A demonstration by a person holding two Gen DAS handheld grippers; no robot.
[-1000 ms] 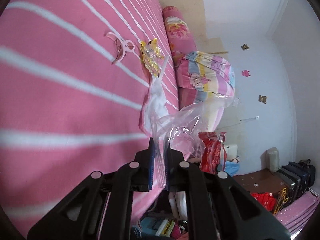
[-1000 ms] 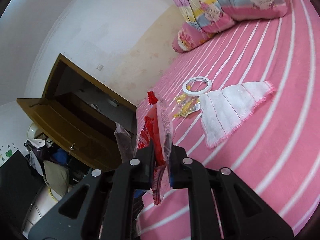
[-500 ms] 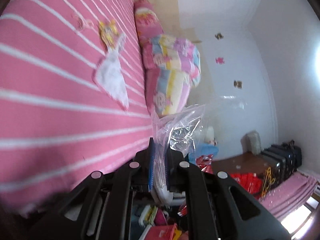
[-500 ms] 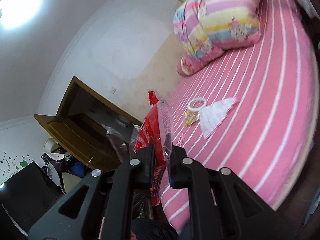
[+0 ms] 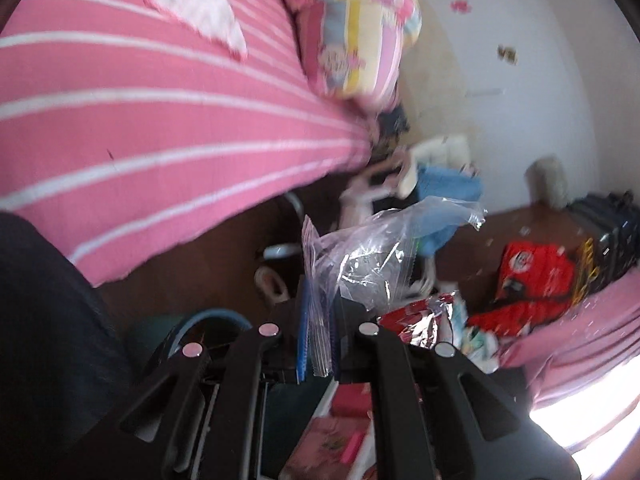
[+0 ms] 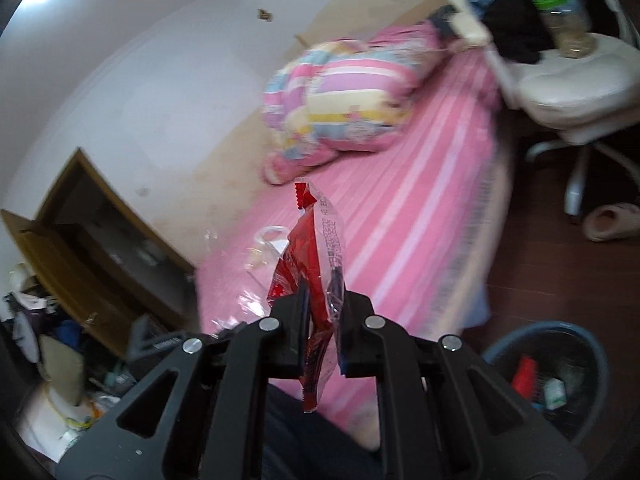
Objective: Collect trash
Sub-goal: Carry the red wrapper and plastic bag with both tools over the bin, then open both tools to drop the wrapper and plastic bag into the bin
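A: Start close in. What do you have in each tool?

B: Your left tool [image 5: 318, 344] is clamped almost fully closed on a clear zip-seal plastic bag [image 5: 372, 256], which stands up crumpled past the fingers. Your right tool [image 6: 322, 328] is pinched just as tight on a red snack wrapper [image 6: 316, 276], its tail hanging below the jaws.

A: So both pieces are picked up. Where do they go?

B: Judging by the right wrist view, into the blue wastebasket [image 6: 592, 344] on the floor, low and to the right of that tool. It already holds some rubbish. Neither piece is over it yet, so both drops are left.

A: And beyond that?

B: Further off, the pink striped bed [image 6: 420, 216] is not cleared, I think. Near the wrapper's top there is a ring-like thing [image 6: 272, 234] and something yellowish, too blurred to name. The left wrist view shows a white fringed cloth [image 5: 200, 8] on the bed; whether that counts as trash I cannot tell.
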